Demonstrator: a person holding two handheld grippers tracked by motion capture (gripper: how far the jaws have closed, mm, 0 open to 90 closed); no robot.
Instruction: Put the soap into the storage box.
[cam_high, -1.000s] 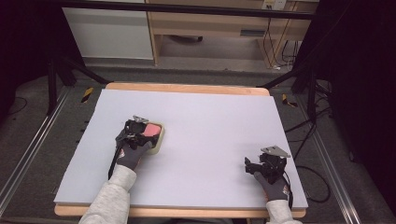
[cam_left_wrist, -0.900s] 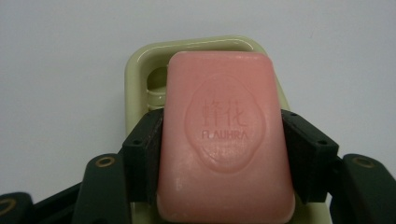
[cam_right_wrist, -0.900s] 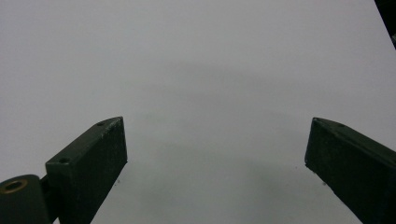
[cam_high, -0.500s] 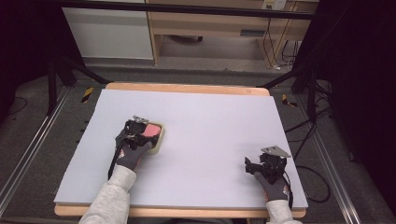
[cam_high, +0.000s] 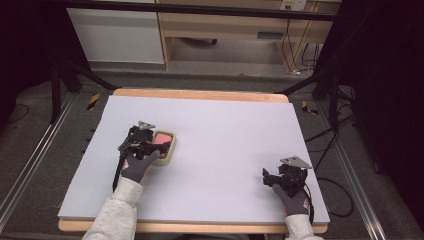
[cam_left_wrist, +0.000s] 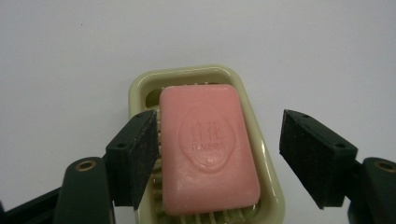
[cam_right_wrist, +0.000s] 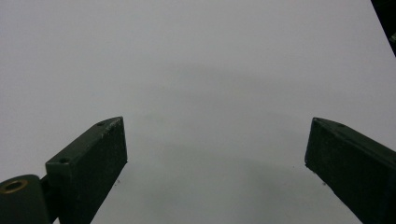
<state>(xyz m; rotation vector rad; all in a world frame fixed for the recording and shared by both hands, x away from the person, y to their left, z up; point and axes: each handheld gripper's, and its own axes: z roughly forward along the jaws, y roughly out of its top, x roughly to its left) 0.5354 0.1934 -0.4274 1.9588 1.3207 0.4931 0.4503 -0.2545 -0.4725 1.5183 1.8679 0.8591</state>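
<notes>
Where the high view looks down, we count one table (cam_high: 240, 130), its pale sheet covering most of the middle of the frame, with a wooden edge showing along the far and near sides. On it we log one soap dish (cam_high: 170, 154), left of centre, and one pink soap bar (cam_high: 162, 137) lying in that dish. Two grippers are in hand, one per gloved hand.

Left gripper (cam_high: 150, 147): at the left of the frame, over the near side of the dish. In the left gripper view its jaws stand wide apart, one to each side of the soap bar (cam_left_wrist: 208, 149); the left jaw sits just beside the bar's edge, over the dish rim, and we cannot tell whether it touches. The right jaw is well clear, outside the soap dish (cam_left_wrist: 261, 140). Nothing is gripped. The bar lies flat, stamped face up, lengthwise in the pale green dish.

Right gripper (cam_high: 272, 176): lower right of the frame, low over bare sheet, well apart from the dish. In the right gripper view its jaws are spread wide, with nothing between them but the table surface (cam_right_wrist: 205, 93).
</notes>
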